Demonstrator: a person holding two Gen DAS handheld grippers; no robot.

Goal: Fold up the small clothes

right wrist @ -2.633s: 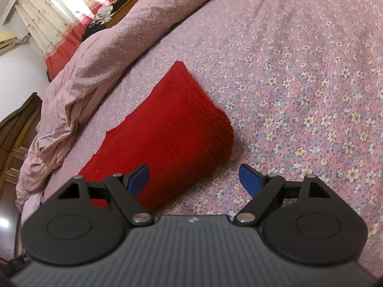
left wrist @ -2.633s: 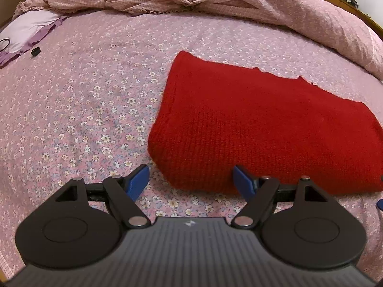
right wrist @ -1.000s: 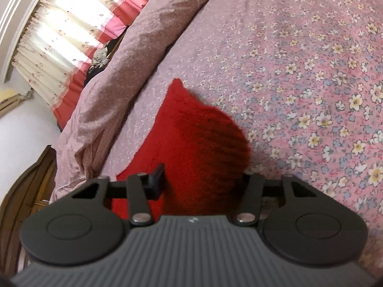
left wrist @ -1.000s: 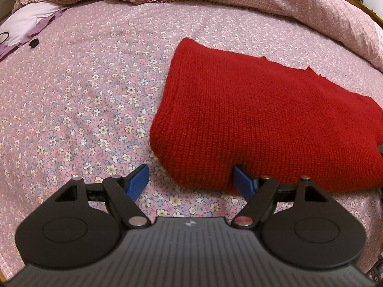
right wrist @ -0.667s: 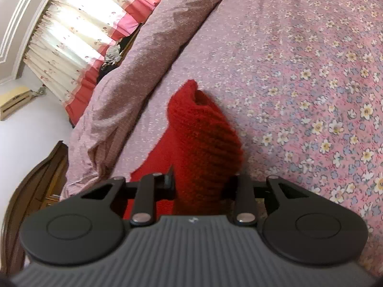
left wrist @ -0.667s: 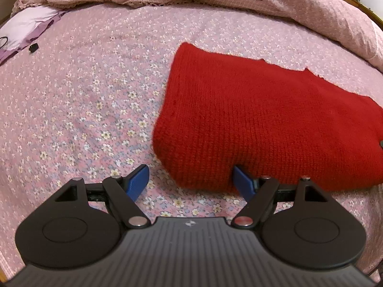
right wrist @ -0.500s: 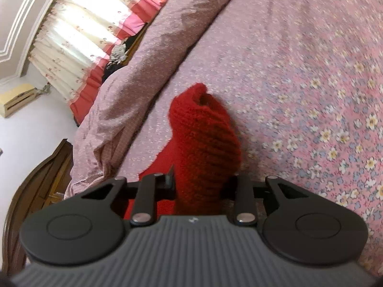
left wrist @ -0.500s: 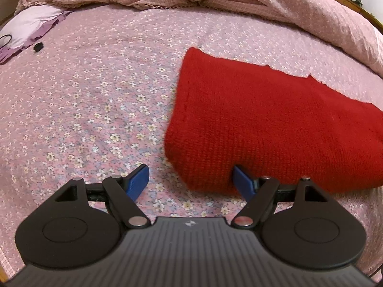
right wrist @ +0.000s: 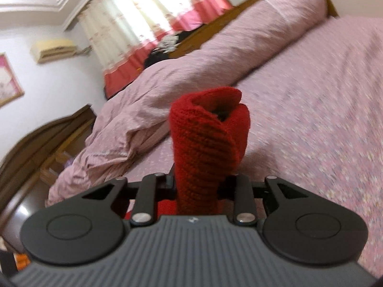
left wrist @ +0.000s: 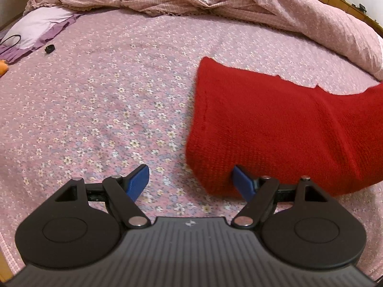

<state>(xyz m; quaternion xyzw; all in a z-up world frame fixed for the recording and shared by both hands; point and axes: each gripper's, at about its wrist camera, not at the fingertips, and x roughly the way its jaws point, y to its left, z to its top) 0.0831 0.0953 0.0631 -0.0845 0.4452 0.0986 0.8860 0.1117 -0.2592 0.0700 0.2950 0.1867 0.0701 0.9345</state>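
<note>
The floral-sheeted bed (left wrist: 107, 91) carries a red knitted garment (left wrist: 275, 124), its right end lifted; the right gripper (right wrist: 197, 183) has its jaws clamped on that bunched end; the left gripper (left wrist: 190, 181) has its jaws apart, at the near corner; no writing is legible.
</note>
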